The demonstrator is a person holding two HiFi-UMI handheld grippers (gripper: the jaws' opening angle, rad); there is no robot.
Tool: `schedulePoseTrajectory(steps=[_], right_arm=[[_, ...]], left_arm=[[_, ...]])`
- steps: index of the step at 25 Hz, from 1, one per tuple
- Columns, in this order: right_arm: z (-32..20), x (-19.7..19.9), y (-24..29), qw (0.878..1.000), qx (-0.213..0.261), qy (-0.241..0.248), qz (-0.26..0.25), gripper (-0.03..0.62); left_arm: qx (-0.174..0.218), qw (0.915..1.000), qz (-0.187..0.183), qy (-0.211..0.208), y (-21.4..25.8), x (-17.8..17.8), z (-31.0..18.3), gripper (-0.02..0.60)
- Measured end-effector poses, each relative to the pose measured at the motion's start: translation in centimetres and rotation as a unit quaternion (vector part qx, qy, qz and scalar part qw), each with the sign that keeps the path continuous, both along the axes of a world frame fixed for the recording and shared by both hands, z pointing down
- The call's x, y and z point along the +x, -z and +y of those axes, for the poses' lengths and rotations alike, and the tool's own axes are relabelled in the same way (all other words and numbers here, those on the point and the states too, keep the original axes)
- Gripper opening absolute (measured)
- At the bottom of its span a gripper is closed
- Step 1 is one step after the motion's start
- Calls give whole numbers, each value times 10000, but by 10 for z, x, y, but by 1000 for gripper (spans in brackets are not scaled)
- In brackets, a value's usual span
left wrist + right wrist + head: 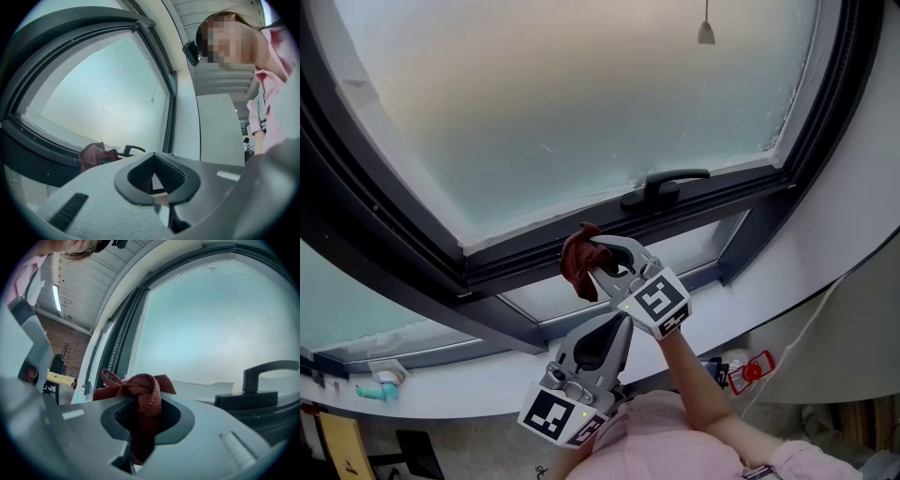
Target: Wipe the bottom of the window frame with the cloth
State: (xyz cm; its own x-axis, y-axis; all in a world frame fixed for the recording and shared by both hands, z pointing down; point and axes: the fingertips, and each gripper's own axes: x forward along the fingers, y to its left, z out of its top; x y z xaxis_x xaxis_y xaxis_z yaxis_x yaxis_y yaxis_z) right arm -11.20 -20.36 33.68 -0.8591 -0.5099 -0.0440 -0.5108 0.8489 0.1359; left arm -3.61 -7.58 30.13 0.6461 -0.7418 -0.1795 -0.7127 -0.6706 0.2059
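Fingers of right gripper (pixel 602 259) clamp bunched rust-red cloth (pixel 578 262); left gripper (pixel 621 322) fingers closed, empty.

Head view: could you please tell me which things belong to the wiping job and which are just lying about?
Job: cloth, right tool gripping it, window frame.
Lying about: teal item and red-white item on the sill, cord pull, idle left tool.
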Motion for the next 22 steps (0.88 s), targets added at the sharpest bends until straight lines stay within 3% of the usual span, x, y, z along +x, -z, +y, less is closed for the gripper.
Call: schedulePoseTrajectory(steps=[22], right_arm=[[-12,29,1,9997,237,-112,34,61]], left_arm=[[-23,9999,-11,-145,-2,25,-9,3]])
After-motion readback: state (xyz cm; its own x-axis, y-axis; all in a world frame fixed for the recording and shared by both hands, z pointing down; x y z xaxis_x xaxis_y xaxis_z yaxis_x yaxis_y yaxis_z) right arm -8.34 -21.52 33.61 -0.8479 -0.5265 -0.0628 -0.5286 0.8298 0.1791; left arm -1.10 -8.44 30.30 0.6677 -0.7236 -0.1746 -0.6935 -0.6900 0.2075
